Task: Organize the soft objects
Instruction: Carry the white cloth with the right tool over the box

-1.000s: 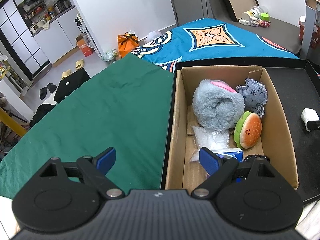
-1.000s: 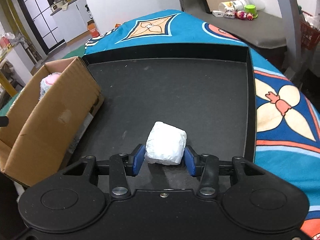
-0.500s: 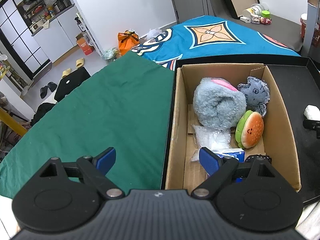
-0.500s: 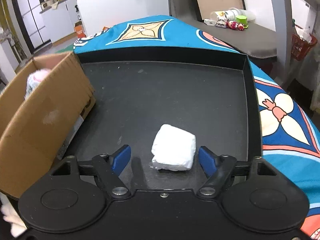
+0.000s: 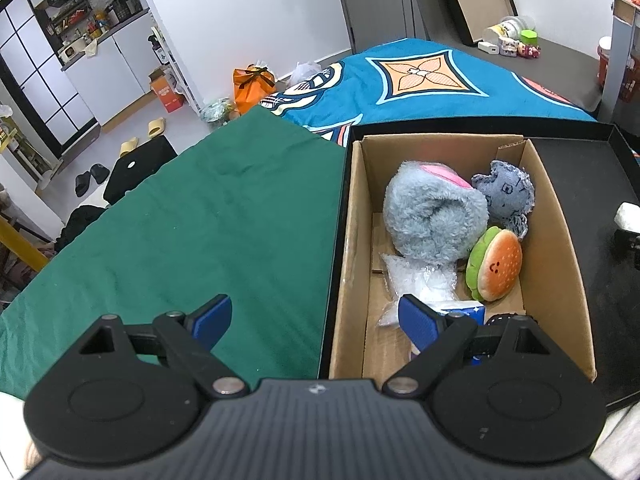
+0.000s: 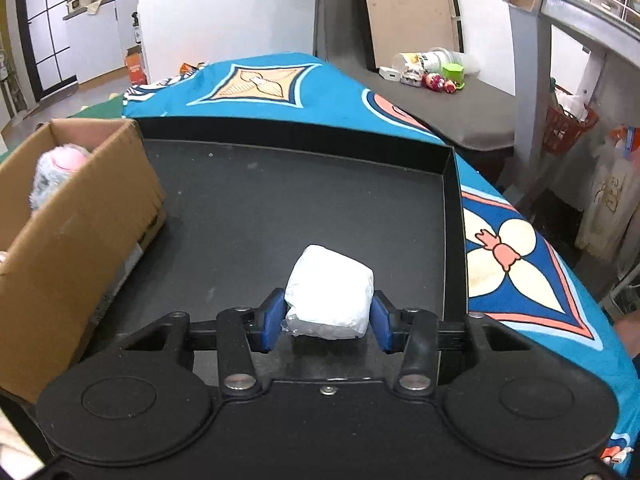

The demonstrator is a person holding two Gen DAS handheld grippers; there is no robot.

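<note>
My right gripper [image 6: 326, 322] is shut on a white wrapped soft packet [image 6: 329, 291] just above the black tray [image 6: 320, 200]. A cardboard box [image 5: 560, 264] stands at the tray's left end. It holds a grey-blue fluffy plush [image 5: 432, 216], a grey denim plush [image 5: 506, 194], a burger plush [image 5: 496, 264] and a clear plastic bag [image 5: 420, 280]. My left gripper [image 5: 316, 318] is open and empty, hovering over the box's near left wall. The packet also shows at the right edge of the left wrist view [image 5: 629, 216].
A green cloth [image 5: 180, 232] covers the surface left of the box. A blue patterned cloth [image 6: 520, 248] lies under and around the tray. The box's side wall [image 6: 80, 232] stands left of my right gripper. Toys and containers [image 6: 432, 72] sit on a far grey surface.
My right gripper was shut on the packet, opened around it half a second ago, and has now closed on it again. The left gripper has barely moved.
</note>
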